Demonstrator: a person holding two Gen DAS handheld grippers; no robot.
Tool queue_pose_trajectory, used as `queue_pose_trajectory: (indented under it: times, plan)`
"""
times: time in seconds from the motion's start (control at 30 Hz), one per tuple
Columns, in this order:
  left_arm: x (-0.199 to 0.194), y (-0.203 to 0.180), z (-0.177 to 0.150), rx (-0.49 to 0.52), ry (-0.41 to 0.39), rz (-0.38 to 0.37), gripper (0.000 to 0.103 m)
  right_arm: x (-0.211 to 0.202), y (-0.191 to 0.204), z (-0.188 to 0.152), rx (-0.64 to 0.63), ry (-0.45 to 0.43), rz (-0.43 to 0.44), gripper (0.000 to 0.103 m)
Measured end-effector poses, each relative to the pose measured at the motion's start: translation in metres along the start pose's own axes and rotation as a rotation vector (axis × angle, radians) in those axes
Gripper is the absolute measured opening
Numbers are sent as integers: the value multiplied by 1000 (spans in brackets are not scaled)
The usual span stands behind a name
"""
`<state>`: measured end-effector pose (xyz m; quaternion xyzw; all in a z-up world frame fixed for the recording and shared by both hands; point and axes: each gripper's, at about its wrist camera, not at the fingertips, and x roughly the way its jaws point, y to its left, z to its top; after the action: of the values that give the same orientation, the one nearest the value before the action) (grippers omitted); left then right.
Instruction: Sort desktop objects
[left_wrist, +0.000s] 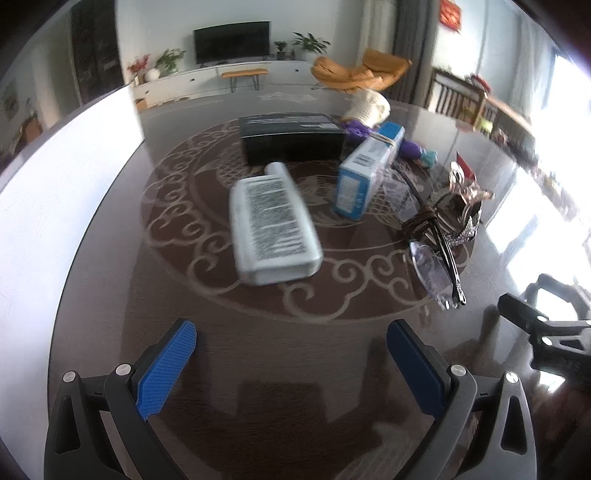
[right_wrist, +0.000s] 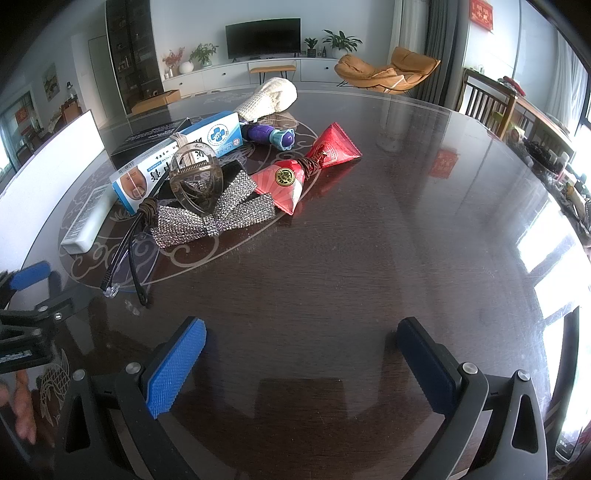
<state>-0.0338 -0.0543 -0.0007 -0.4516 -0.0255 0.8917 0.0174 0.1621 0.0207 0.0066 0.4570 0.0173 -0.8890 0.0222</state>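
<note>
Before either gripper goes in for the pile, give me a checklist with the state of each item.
1. Left gripper open and holding nothing: ok.
2. Right gripper open and holding nothing: ok.
3. White bottle lies apart from the other things, free to grasp: ok.
4. Glasses free of the pile: not ok, their arms run under the brown cord by the rhinestone bow.
5. Hair claw free: not ok, it sits on the bow.
6. Place to sort things into: cannot tell, none shows on the table.
</note>
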Motion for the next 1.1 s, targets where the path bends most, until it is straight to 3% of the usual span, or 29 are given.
queue_pose_trajectory:
  times: [0.17,0.33,0.63,0.83,1.1]
  plan:
    - [-10,30,5,-44,-11,32,103,0,0,0,0,0,-1,103]
    - [-4,24,36,-16,-1,-54,103,0,0,0,0,0,0,103]
    - [51,-5,64,82,85,33,103,0,0,0,0,-1,0,103]
    - [52,-2,63,66,20,27,103,1,0,0,1,-1,-1,103]
    - [53,-1,64,62,16,26,103,1,0,0,1,-1,-1,103]
